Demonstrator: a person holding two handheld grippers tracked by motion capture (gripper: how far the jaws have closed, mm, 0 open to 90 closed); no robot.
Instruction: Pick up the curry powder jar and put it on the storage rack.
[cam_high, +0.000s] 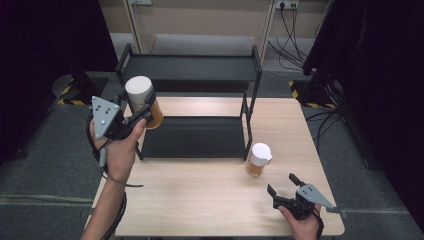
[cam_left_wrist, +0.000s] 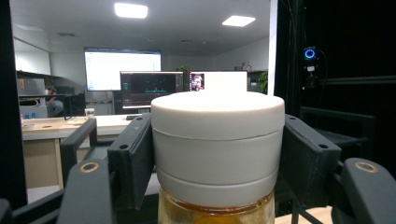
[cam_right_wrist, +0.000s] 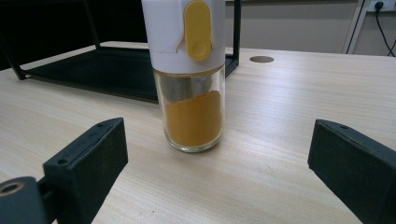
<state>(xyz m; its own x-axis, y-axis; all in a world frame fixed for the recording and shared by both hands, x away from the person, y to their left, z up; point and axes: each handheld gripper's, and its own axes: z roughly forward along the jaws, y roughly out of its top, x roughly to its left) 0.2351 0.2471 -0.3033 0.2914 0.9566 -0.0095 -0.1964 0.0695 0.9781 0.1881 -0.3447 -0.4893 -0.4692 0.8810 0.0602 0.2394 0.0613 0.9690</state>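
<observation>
We had the left tool (cam_high: 145, 111) clenched on a jar (cam_high: 142, 100) with a white lid, its pads pressing the lid's two sides; in the left gripper view the jar (cam_left_wrist: 217, 140) sat upright between the jaws, amber contents below the lid. That tool held it off the desk (cam_high: 210, 200), beside the black rack (cam_high: 200, 135). Our right tool (cam_high: 282, 184) stood released, jaws wide apart. Straight ahead of it, near but untouched, a second jar (cam_right_wrist: 192, 74) with yellow powder stood on the desk.
</observation>
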